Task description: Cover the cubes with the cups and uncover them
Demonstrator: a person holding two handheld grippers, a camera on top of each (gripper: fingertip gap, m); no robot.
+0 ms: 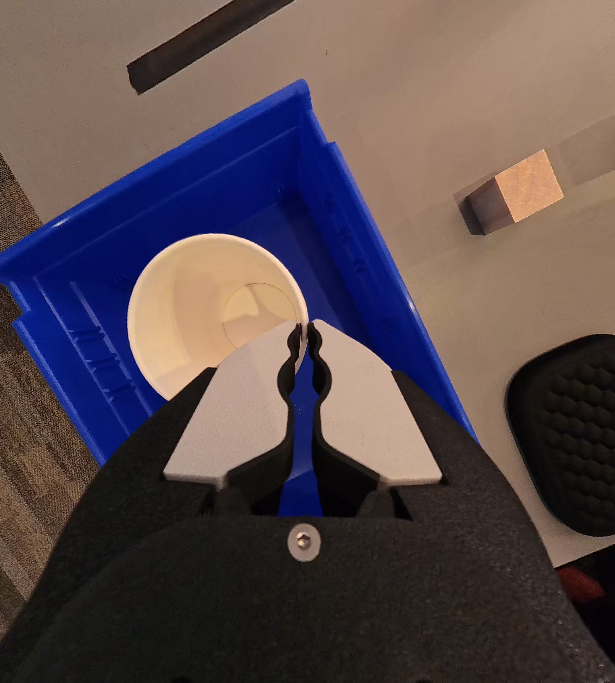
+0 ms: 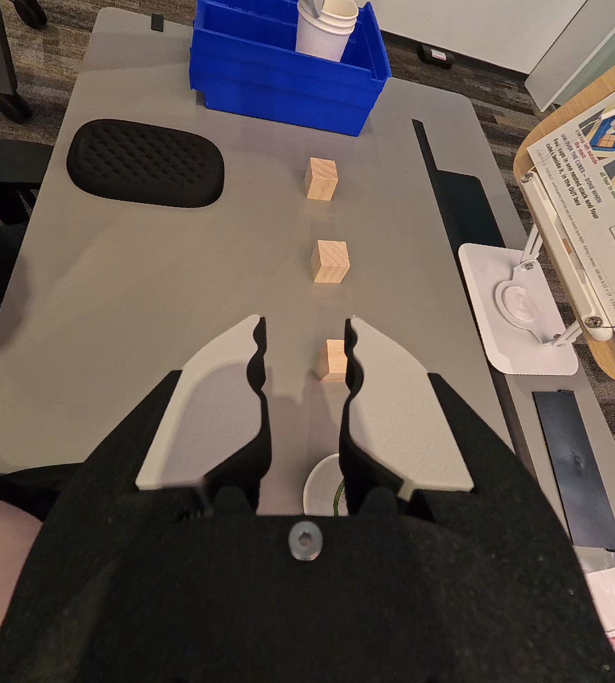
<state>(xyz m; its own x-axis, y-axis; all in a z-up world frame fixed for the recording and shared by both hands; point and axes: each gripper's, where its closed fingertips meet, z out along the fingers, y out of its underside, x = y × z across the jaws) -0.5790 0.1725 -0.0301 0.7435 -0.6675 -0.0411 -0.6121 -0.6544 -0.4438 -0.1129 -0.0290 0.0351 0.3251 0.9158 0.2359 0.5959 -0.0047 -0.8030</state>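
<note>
Pinching the rim of a white paper cup point(image 1: 202, 314), the left tool point(image 1: 305, 327) is holding it above the blue bin point(image 1: 339, 207) — its fingers pressed together on the thin wall. The cup is plain white outside and cream inside, with a round flat bottom showing; from the right wrist view it is sitting atop a nested stack of cups point(image 2: 322, 35) in the bin at the far end of the grey desk point(image 2: 150, 295). The right tool point(image 2: 305, 321) is hanging spread apart over the near end, gripping nothing. Three pale wooden cubes point(image 2: 330, 260) are standing uncovered in a row — well apart from each other. Another upturned cup point(image 2: 324, 488) is showing below between the right fingers. A black pad point(image 2: 143, 162) is lying at the left.
</note>
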